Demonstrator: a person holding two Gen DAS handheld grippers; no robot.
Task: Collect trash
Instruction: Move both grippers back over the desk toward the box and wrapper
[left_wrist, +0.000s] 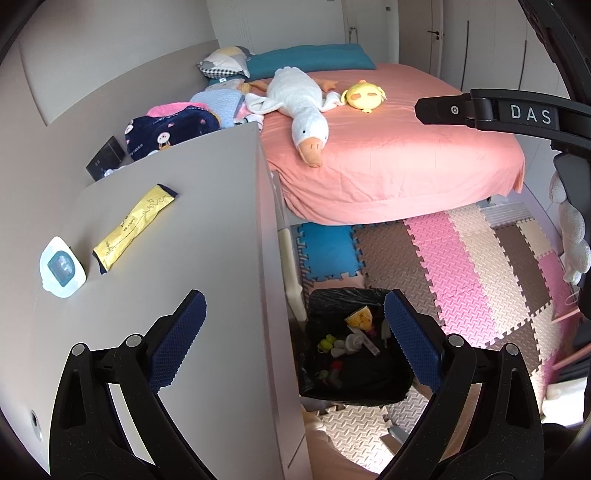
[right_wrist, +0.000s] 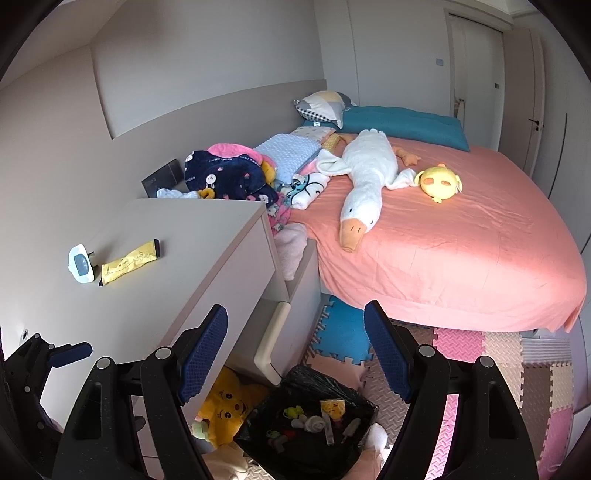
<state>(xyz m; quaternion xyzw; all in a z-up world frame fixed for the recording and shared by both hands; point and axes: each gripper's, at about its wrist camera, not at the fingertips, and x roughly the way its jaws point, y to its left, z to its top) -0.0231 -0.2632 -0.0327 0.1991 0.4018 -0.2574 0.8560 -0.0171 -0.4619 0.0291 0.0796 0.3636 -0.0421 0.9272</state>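
Black-lined bin (right_wrist: 314, 417) with small scraps (right_wrist: 317, 421), yellow wrapper (right_wrist: 332, 408) inside

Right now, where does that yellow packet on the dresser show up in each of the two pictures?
Left wrist view: the yellow packet lies at left of centre, on the dresser top, slanting up to the right.
Right wrist view: the yellow packet lies at far left, mid-height, smaller.
Shared landmark: the small white gadget sits just left of it in both.
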